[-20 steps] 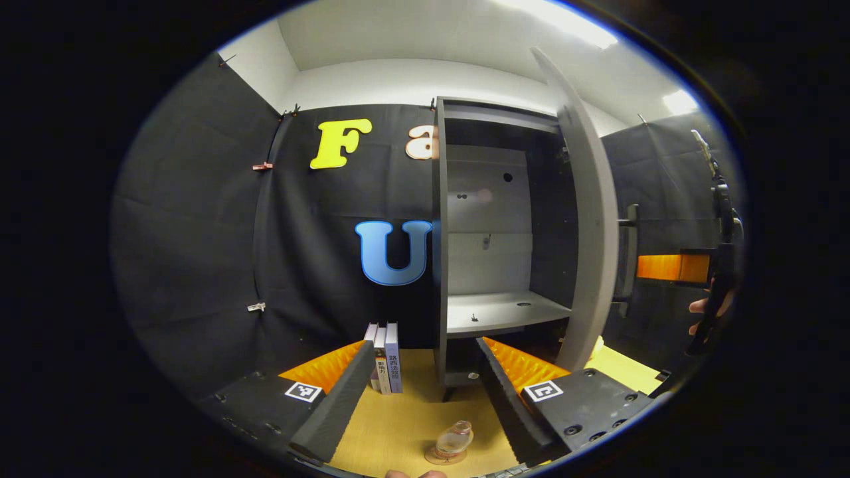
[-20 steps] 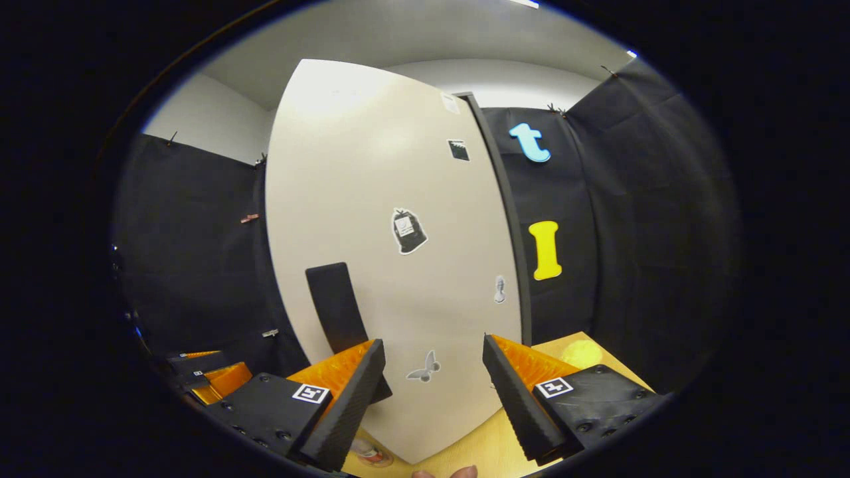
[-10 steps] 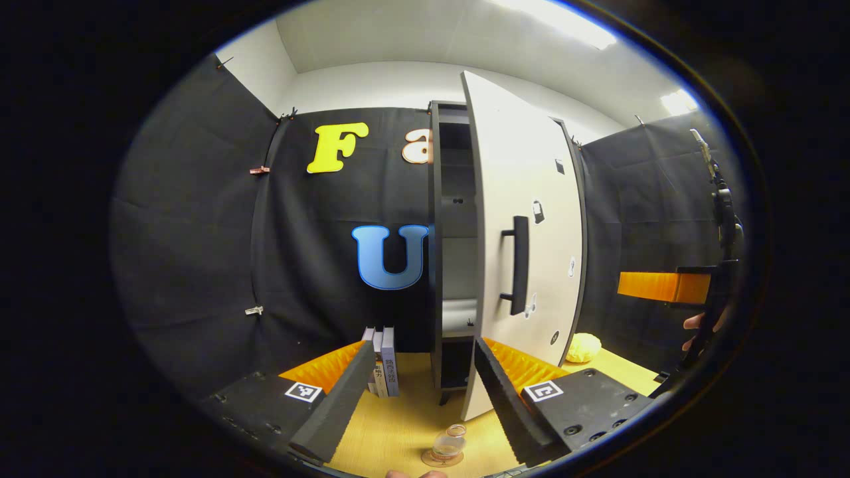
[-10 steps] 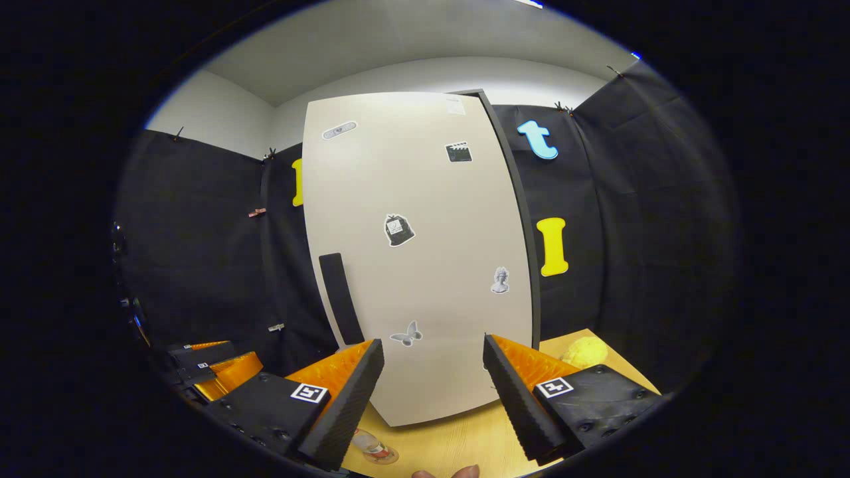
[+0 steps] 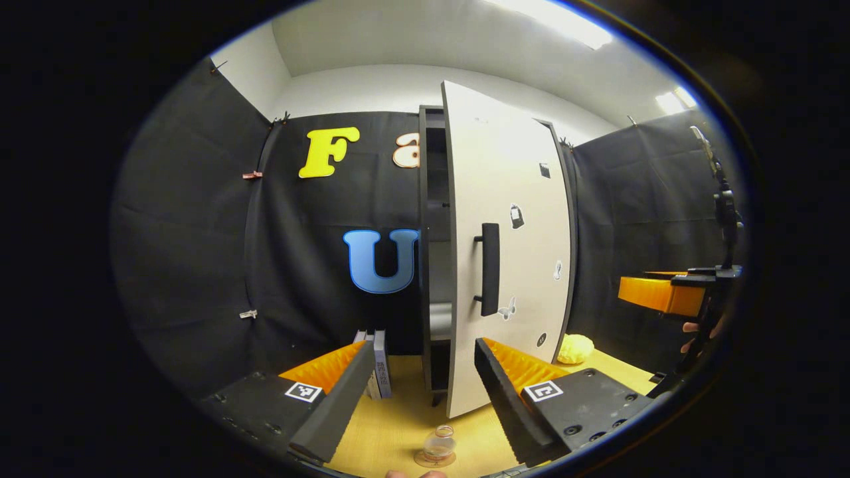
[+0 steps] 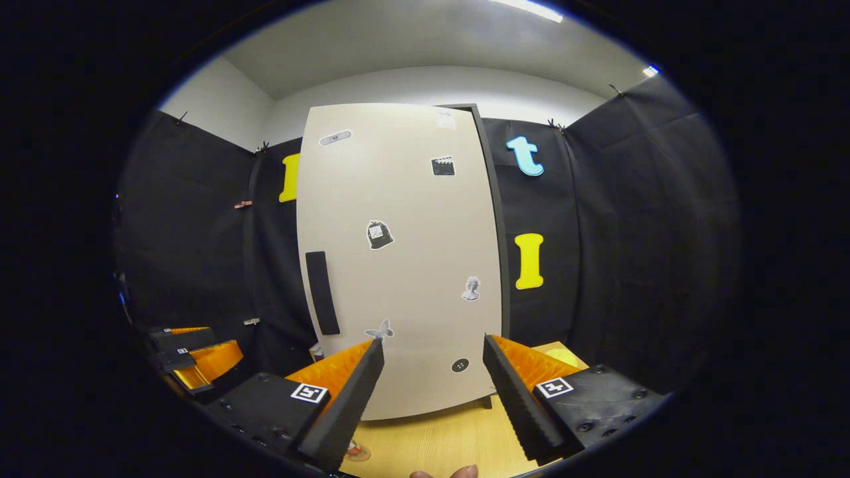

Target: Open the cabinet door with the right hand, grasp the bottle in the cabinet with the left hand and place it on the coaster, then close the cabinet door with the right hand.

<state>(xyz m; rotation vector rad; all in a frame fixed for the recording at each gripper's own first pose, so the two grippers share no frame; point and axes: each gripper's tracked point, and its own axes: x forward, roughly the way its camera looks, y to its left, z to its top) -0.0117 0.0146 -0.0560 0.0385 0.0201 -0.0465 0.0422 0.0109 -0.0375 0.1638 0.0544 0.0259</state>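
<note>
In the left gripper view a small clear bottle (image 5: 439, 445) stands upright on a round coaster (image 5: 425, 460) on the wooden table, just ahead of my open left gripper (image 5: 423, 346), which holds nothing. Behind it the tall cabinet's pale door (image 5: 514, 252) with its dark handle (image 5: 489, 269) stands slightly ajar. My right gripper (image 6: 433, 344) is open and empty, facing the door (image 6: 405, 265) from a short distance; the handle (image 6: 322, 292) is to its left. A bit of the bottle (image 6: 356, 453) peeks from behind one finger.
Several books (image 5: 378, 362) stand upright left of the cabinet. A yellow lump (image 5: 574, 347) lies on the table (image 5: 392, 425) right of the cabinet. The other gripper (image 5: 664, 292) and a hand (image 5: 694, 328) show far right in the left gripper view. Black cloth walls surround the booth.
The cabinet door has swung from wide open to nearly shut. My right gripper has drawn back from the door. The bottle stays on the coaster.
</note>
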